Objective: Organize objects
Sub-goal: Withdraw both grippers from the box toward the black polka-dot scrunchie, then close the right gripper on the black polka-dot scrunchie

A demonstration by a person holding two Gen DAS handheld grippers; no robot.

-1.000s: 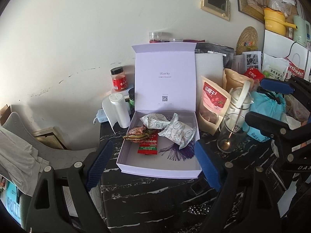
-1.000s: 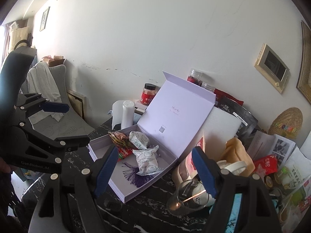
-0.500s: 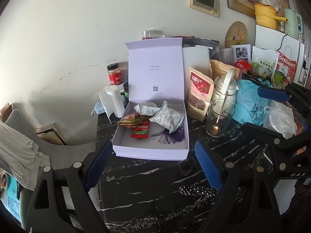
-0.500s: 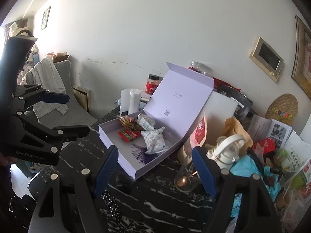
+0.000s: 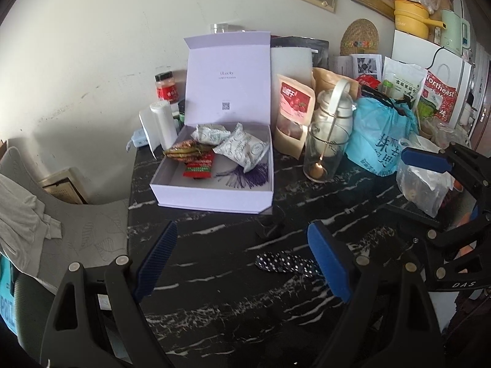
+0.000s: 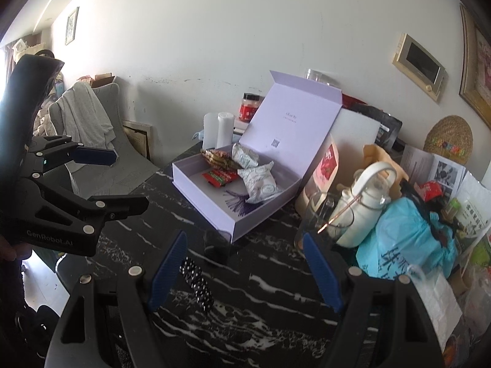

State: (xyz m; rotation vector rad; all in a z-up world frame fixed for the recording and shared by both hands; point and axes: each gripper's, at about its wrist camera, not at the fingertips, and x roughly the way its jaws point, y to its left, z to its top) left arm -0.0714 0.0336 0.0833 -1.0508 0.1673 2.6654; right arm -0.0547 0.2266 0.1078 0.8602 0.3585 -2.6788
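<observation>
A lilac cardboard gift box [image 5: 214,194] with its hinged lid standing upright is sitting toward the far side of the black white-veined marble table [image 5: 214,306], holding two white printed snack packets [image 5: 239,148], a red wrapper [image 5: 199,168], a brownish foil packet [image 5: 182,152] and a purple tassel [image 5: 248,176]. A small black polka-dotted fabric piece [image 5: 285,263] is lying loose on the table nearer the camera, just beside the left gripper [image 5: 242,263], with a small dark object [image 6: 219,245] between it and the box.

Both the left gripper and the right gripper [image 6: 245,273] are hovering over the table with jaws wide apart and nothing between them, so this looks like an approach, with no pick begun. The next move probably calls for lowering one gripper over the polka-dotted piece, closing on it flat against the marble, then carrying it to the box. A clear glass cup [image 5: 325,156] holding a gold spoon is standing close by and needs clearance.
</observation>
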